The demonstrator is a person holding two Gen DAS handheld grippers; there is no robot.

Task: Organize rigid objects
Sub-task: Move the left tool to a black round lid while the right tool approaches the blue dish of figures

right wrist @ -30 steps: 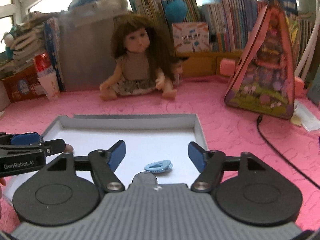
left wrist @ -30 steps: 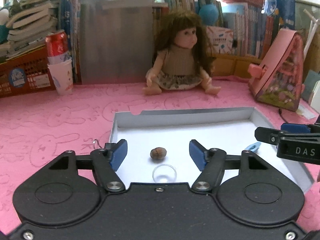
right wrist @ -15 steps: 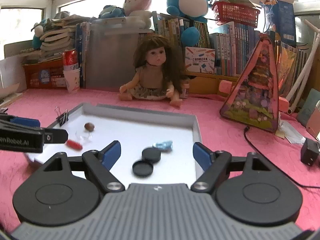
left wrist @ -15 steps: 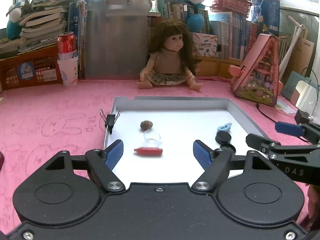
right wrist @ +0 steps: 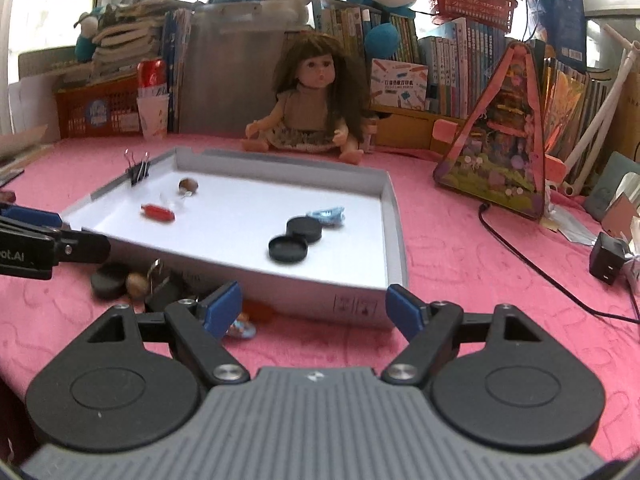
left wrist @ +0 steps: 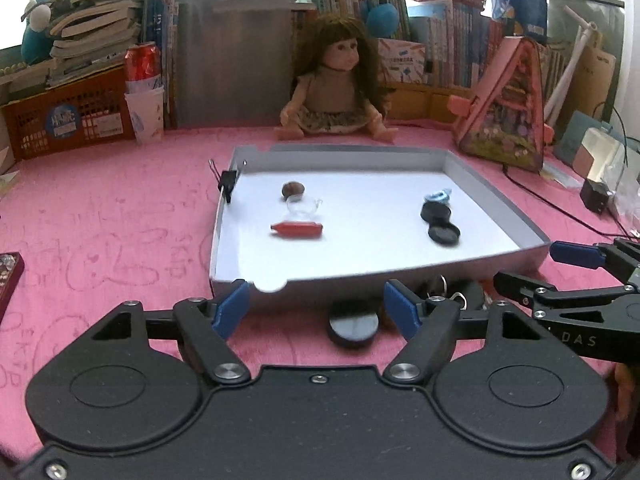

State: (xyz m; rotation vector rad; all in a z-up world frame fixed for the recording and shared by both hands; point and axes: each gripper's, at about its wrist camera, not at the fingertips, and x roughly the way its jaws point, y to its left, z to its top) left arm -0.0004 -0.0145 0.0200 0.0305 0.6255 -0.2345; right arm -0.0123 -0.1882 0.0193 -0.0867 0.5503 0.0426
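Observation:
A grey box lid tray (left wrist: 496, 210) (right wrist: 394, 216) lies on the pink mat. In it lie a brown nut (left wrist: 293, 189) (right wrist: 188, 184), a clear ring (left wrist: 304, 208), a red piece (left wrist: 297, 228) (right wrist: 157, 213), two black caps (left wrist: 440, 224) (right wrist: 296, 238) and a blue clip (left wrist: 438, 197) (right wrist: 327, 216). A binder clip (left wrist: 228, 182) (right wrist: 137, 171) grips the tray's left rim. In front of the tray lie a black cap (left wrist: 353, 326) (right wrist: 109, 279), a nut (right wrist: 137, 284), keys (left wrist: 448, 294) and a small blue item (right wrist: 240, 329). My left gripper (left wrist: 318, 310) and right gripper (right wrist: 314, 306) are open and empty, near the tray's front edge.
A doll (left wrist: 334, 88) (right wrist: 310, 108) sits behind the tray. A pink triangular toy house (left wrist: 506, 108) (right wrist: 502, 140) stands at the right. A cup with a red can (left wrist: 144, 100) and an orange basket (left wrist: 66, 114) stand at the left. A black charger and cable (right wrist: 608, 258) lie right.
Both grippers have drawn back from over the tray to its front edge. More of the tray and the loose items in front of it have come into view.

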